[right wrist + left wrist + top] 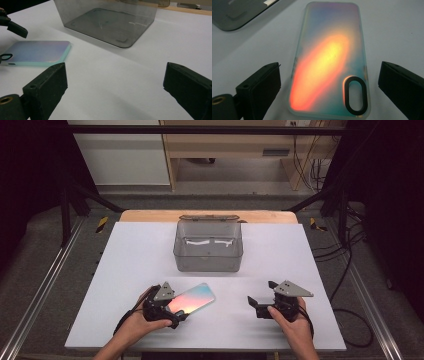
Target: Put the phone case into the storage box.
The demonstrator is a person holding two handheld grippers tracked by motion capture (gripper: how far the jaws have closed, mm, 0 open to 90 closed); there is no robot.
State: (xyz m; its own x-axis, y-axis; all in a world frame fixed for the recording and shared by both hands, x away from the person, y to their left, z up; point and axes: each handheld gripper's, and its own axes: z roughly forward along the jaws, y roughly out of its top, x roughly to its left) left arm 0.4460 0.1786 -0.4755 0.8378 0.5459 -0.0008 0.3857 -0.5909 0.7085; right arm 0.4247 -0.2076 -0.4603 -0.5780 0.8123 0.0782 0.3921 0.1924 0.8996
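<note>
Left gripper (329,82), jaws spread, straddles the ungrasped phone case (329,65) on the table; smoky box (208,245) awaits.

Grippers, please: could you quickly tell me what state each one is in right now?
Left gripper: open, jaws either side of the phone case, not pressing it.
Right gripper: open, holding nothing.

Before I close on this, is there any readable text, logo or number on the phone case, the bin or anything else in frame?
None readable.
Phone case: iridescent back, no print or logo visible.
Clear bin: pale marks on its floor, no legible characters.
Left tongs and right tongs: no markings visible.
</note>
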